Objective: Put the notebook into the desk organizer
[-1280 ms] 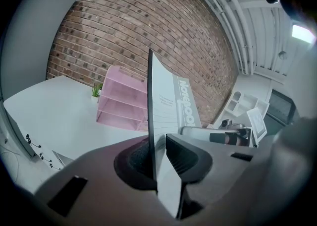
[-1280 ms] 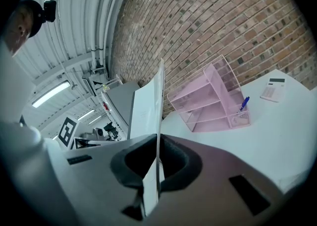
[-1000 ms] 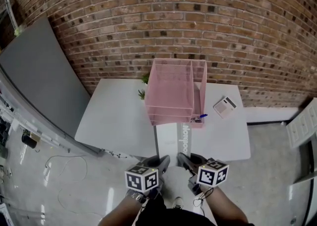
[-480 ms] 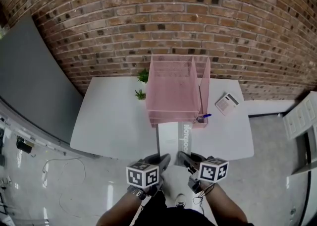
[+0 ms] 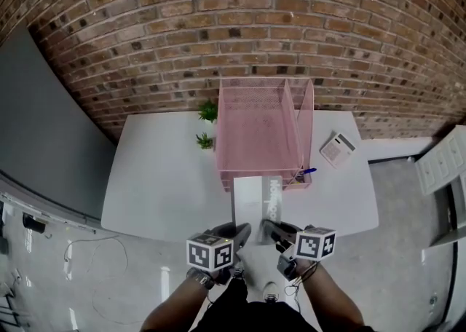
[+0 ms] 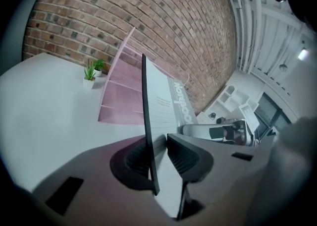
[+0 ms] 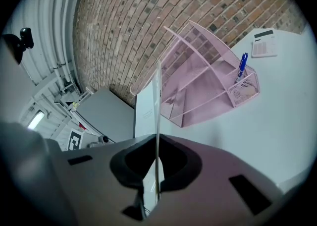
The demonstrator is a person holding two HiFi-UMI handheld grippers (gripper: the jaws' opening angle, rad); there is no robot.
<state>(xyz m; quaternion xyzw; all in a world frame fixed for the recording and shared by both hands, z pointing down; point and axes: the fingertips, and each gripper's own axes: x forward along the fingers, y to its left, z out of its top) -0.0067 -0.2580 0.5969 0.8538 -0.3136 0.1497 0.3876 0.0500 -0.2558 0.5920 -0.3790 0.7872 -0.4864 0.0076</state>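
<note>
A white notebook (image 5: pixel 256 196) with a dark edge lies flat between both grippers. Its far end reaches the front of the pink mesh desk organizer (image 5: pixel 258 130) on the white table (image 5: pixel 160 178). My left gripper (image 5: pixel 238 234) has the near left corner between its jaws, which have just been opening. In the left gripper view the notebook (image 6: pixel 163 106) leans on one pad and a gap shows at the other. My right gripper (image 5: pixel 271 232) is shut on the near right corner. In the right gripper view the notebook (image 7: pixel 146 106) stands edge-on before the organizer (image 7: pixel 208 86).
A blue pen (image 5: pixel 306 172) stands in the organizer's right side pocket. A calculator (image 5: pixel 335 150) lies on the table to the right, and two small plants (image 5: pixel 208 111) stand left of the organizer. A brick wall backs the table, with a grey board at the left.
Both grippers have carried the notebook forward and down toward the organizer. Its far end now overlaps the organizer's front edge.
</note>
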